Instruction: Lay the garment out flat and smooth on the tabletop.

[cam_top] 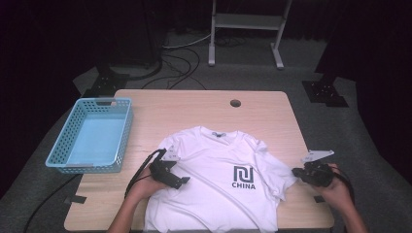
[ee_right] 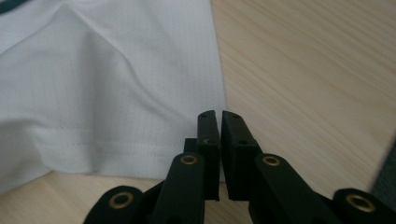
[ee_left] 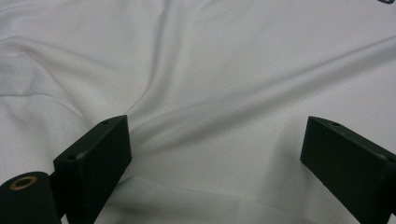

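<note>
A white T-shirt [cam_top: 218, 184] printed with a dark logo and "CHINA" lies flat, front up, on the wooden table [cam_top: 194, 107]. My left gripper [cam_top: 180, 181] rests on the shirt near its left sleeve. In the left gripper view its jaws [ee_left: 217, 123] stand wide open over creased white fabric [ee_left: 210, 70], with no fold caught between them. My right gripper [cam_top: 295, 173] sits just off the shirt's right sleeve. In the right gripper view it [ee_right: 219, 114] is shut down to a thin slit above the sleeve's hem edge [ee_right: 140, 149], and I see no cloth in the slit.
A light blue plastic basket [cam_top: 104, 101] with nothing in it stands at the table's left edge. A round cable hole [cam_top: 235, 103] is near the table's far edge. Cables and a metal stand [cam_top: 245, 22] are on the floor beyond.
</note>
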Demonstrator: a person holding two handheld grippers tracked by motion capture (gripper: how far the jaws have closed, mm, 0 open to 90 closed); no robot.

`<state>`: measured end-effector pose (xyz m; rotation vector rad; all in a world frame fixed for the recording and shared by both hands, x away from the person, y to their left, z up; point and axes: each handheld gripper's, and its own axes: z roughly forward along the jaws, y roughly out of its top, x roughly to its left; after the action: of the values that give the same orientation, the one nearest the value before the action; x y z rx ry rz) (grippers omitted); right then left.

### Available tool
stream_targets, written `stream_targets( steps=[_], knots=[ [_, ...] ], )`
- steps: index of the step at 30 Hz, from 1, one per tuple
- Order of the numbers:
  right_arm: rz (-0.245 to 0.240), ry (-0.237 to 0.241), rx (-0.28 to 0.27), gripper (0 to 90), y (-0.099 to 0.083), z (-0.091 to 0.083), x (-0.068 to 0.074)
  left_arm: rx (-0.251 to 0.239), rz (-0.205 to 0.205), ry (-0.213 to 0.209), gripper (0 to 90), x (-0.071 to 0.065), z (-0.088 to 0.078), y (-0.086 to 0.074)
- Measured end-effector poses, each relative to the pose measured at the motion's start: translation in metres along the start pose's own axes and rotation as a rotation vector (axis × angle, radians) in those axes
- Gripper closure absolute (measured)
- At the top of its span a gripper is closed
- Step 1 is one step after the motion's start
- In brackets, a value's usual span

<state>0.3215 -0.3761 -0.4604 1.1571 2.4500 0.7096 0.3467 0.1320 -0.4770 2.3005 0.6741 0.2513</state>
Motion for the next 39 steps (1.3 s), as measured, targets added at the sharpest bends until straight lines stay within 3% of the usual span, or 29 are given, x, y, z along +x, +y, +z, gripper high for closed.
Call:
stream_targets(
  steps=[2, 4, 6, 10, 12, 14, 16, 17, 18, 19, 23, 27, 30, 31, 34, 37, 38, 39],
  knots=[
    [0.026, 0.012, -0.022, 82.2, -0.001, -0.006, -0.006, 0.008, 0.002, 0.003, 7.5, 0.000, 0.000, 0.001],
    [0.047, 0.067, -0.070, 77.8, 0.002, -0.012, -0.005, 0.006, 0.001, 0.005, 7.5, 0.000, 0.000, 0.000],
    [0.035, 0.135, -0.091, 74.5, 0.007, -0.013, 0.002, 0.006, 0.001, 0.004, 7.5, 0.000, 0.000, 0.000],
    [-0.034, 0.165, -0.033, 71.0, 0.011, -0.003, 0.015, 0.012, 0.001, 0.005, 7.5, -0.001, 0.000, 0.001],
    [-0.043, 0.164, 0.000, 70.0, 0.008, 0.002, 0.016, 0.013, 0.001, 0.005, 7.4, -0.001, 0.000, 0.001],
    [-0.036, 0.163, -0.011, 69.6, 0.002, 0.002, 0.011, 0.013, 0.006, 0.006, 7.4, -0.001, 0.000, 0.001],
    [-0.040, 0.094, 0.013, 67.5, 0.000, -0.001, 0.004, 0.014, 0.011, 0.004, 7.4, -0.001, 0.000, 0.001],
    [-0.040, 0.094, 0.013, 67.5, 0.000, -0.001, 0.004, 0.014, 0.011, 0.004, 7.4, -0.001, 0.000, 0.001],
    [-0.044, 0.042, 0.040, 66.7, -0.001, -0.005, -0.001, 0.022, 0.014, 0.006, 7.3, -0.001, 0.000, 0.002],
    [-0.039, 0.039, 0.032, 65.9, -0.001, -0.007, -0.002, 0.025, 0.018, 0.005, 7.3, 0.000, 0.001, 0.003],
    [-0.022, 0.121, -0.055, 61.8, 0.006, -0.016, 0.010, 0.040, 0.017, 0.002, 7.3, 0.000, 0.001, 0.005],
    [-0.091, 0.173, -0.029, 58.9, 0.010, -0.004, 0.031, 0.036, 0.016, 0.007, 7.3, -0.001, 0.000, 0.006],
    [-0.088, 0.172, 0.002, 57.8, 0.004, 0.001, 0.030, 0.030, 0.007, 0.020, 7.2, -0.001, -0.003, 0.005],
    [-0.074, 0.180, -0.015, 58.0, 0.000, 0.000, 0.027, 0.035, 0.012, 0.024, 7.2, -0.001, -0.004, 0.004],
    [-0.054, 0.153, -0.020, 57.3, -0.011, -0.006, 0.016, 0.030, 0.001, 0.038, 7.2, -0.001, -0.008, 0.002],
    [-0.022, 0.106, 0.013, 55.1, -0.018, -0.013, 0.003, 0.023, 0.006, 0.045, 7.3, -0.002, -0.012, 0.002],
    [-0.023, 0.085, 0.005, 53.2, -0.018, -0.015, 0.003, 0.017, 0.013, 0.046, 7.2, -0.003, -0.015, 0.002],
    [-0.012, 0.097, -0.023, 51.7, -0.017, -0.017, 0.005, 0.017, 0.016, 0.047, 7.2, -0.004, -0.016, 0.002]
  ],
)
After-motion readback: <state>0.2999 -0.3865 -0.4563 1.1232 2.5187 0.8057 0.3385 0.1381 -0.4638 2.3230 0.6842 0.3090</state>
